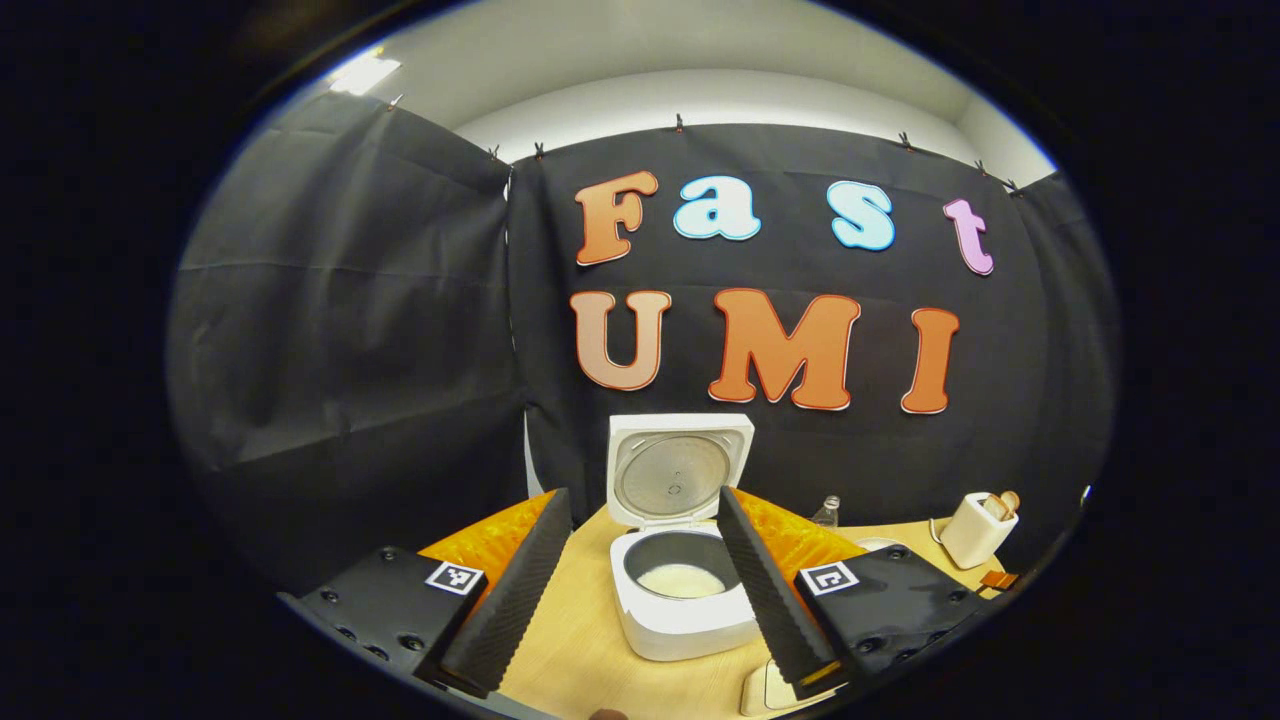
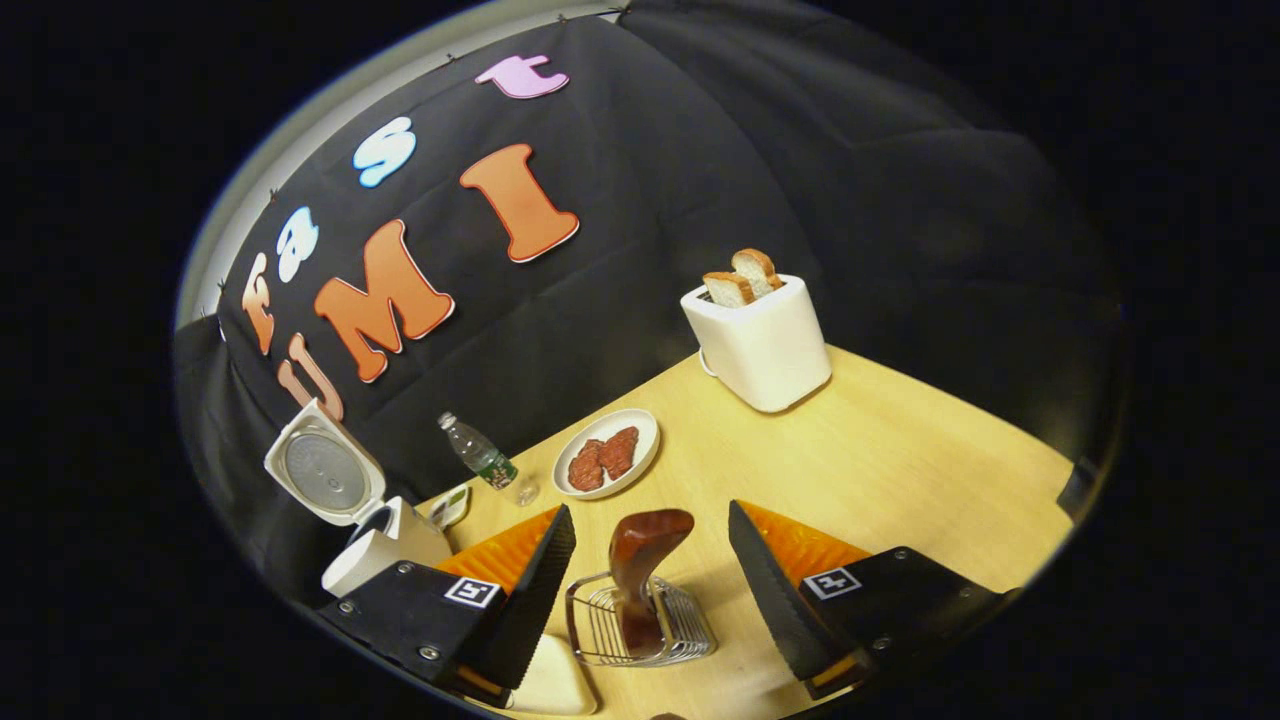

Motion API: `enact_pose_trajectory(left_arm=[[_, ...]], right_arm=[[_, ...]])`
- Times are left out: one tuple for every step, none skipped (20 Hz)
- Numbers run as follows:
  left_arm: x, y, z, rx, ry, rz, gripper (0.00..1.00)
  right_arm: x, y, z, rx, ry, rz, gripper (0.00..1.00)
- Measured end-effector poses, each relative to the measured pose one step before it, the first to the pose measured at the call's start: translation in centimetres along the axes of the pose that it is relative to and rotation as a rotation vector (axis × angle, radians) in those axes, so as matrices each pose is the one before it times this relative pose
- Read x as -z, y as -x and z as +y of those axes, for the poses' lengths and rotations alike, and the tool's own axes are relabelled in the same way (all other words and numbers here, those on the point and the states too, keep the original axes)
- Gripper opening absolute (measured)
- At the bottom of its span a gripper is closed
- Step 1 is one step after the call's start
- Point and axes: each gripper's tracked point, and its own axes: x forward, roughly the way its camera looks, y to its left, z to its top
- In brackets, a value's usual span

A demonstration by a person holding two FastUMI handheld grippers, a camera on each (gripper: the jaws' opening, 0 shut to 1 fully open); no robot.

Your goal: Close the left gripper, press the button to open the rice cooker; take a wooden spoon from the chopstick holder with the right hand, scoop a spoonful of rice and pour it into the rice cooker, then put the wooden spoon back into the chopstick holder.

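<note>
The white rice cooker (image 1: 680, 610) stands on the wooden table with its lid (image 1: 672, 470) swung up; pale rice lies in the dark pot (image 1: 682, 578). My left gripper (image 1: 642, 500) is open, its fingers on either side of the cooker and short of it. In the right gripper view a dark wooden spoon (image 2: 648, 545) stands in a wire chopstick holder (image 2: 690, 630), broad end up. My right gripper (image 2: 650, 512) is open around the spoon, with a gap on both sides. The open rice cooker (image 2: 360, 560) sits at the far left.
A white toaster (image 2: 765, 345) with two bread slices stands at the back, also seen as the toaster (image 1: 975, 530) at the right. A plate (image 2: 640, 425) with meat pieces and a small bottle (image 2: 485, 460) lie beyond the holder. A pale container (image 2: 550, 685) sits beside my left finger.
</note>
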Motion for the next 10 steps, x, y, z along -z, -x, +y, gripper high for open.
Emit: enact_pose_trajectory(left_arm=[[-0.289,-0.096,0.005,0.00305,0.00058,-0.00135,1.00],[-0.480,-0.130,-0.187,0.00781,-0.00279,-0.00272,0.99],[-0.492,-0.300,-0.034,0.00141,-0.00228,-0.00691,0.99],[-0.703,-0.323,-0.199,0.00599,0.00457,-0.01100,0.99],[-0.842,-0.315,-0.316,0.00638,0.01148,-0.00658,0.99],[-1.058,-0.752,-0.402,0.01122,0.00818,-0.01260,0.99],[-0.887,-0.665,-0.490,0.00934,-0.00263,-0.00806,0.99],[-1.137,-1.002,-0.424,0.01485,-0.01547,-0.01307,1.00],[-0.872,-1.249,-0.353,0.01258,-0.02177,-0.01167,0.99],[-0.832,-1.361,-0.140,0.00726,-0.01628,-0.01188,0.98]], right_arm=[[-0.921,0.257,0.351,0.00305,0.01800,-0.01397,0.95],[-1.119,0.457,0.426,0.00036,0.01900,-0.02059,0.95],[-0.915,0.392,0.315,0.00250,0.02386,-0.01855,0.95],[-0.447,0.260,0.083,0.01135,0.02982,-0.00617,0.94],[-0.551,0.403,0.069,0.01196,0.03225,-0.00778,0.94],[-0.696,0.517,0.242,0.00800,0.02898,-0.01208,0.94],[-0.676,0.723,0.175,0.00681,0.01960,-0.00995,0.94],[-0.506,0.744,0.236,0.00240,0.00894,-0.00517,0.94],[-0.490,0.959,0.495,-0.00837,0.00225,-0.00744,0.95],[-0.523,0.818,0.571,-0.00538,0.00143,-0.01376,0.94]])
